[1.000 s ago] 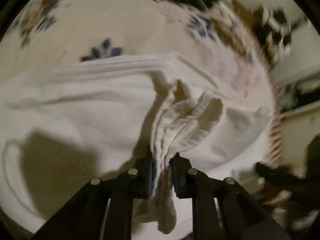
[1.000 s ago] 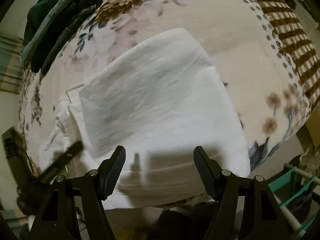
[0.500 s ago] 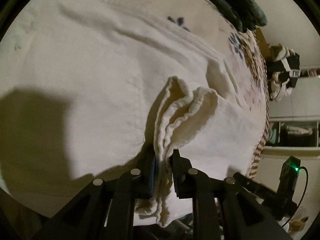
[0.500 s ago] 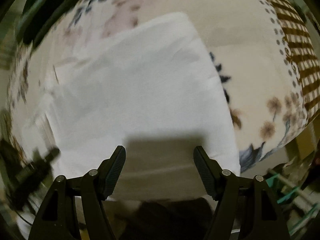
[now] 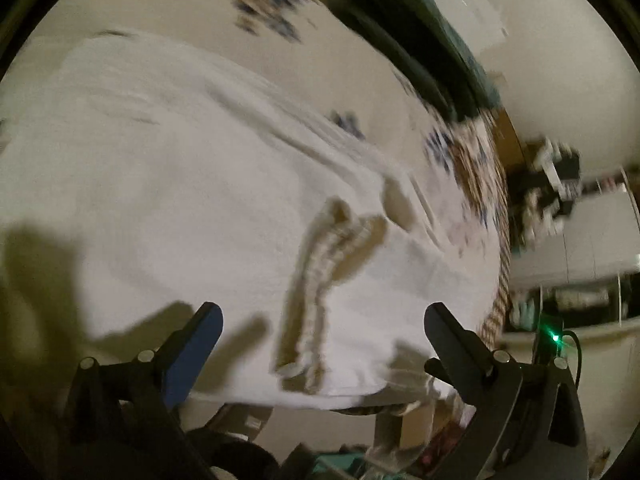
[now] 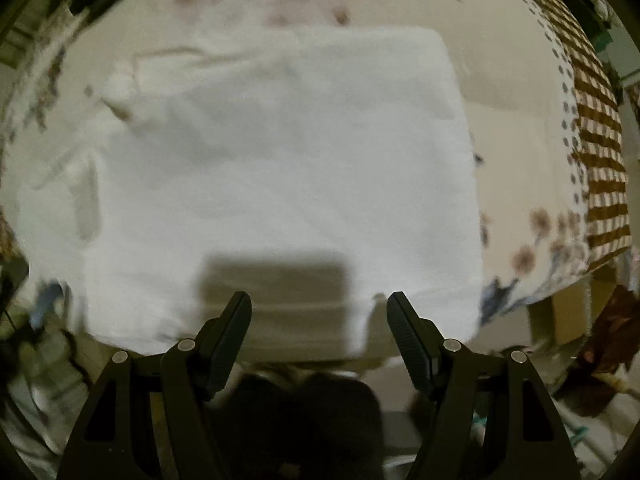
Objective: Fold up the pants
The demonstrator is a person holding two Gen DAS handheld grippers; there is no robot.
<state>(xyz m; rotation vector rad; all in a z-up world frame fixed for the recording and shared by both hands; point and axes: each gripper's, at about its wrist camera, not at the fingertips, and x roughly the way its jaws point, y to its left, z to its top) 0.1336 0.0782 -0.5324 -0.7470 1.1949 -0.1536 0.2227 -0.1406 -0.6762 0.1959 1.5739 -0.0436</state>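
White pants (image 5: 168, 200) lie folded flat on a floral bedspread (image 5: 352, 68). Their bunched ribbed waistband (image 5: 320, 276) stands up as a ridge just ahead of my left gripper (image 5: 320, 320), which is open with nothing between the fingers. In the right wrist view the same pants (image 6: 288, 168) form a broad white rectangle. My right gripper (image 6: 319, 312) is open and empty above their near edge, casting a shadow on the cloth.
Dark green clothing (image 5: 432, 36) lies at the far side of the bed. A brown checked border (image 6: 600, 152) runs along the bed's right edge. Shelving and clutter (image 5: 560, 280) stand beyond the bed. A cardboard box (image 6: 568, 312) sits on the floor.
My left gripper has opened and let go of the ribbed waistband, which now rests on the pants. The right gripper stays open and has shifted over the cloth.
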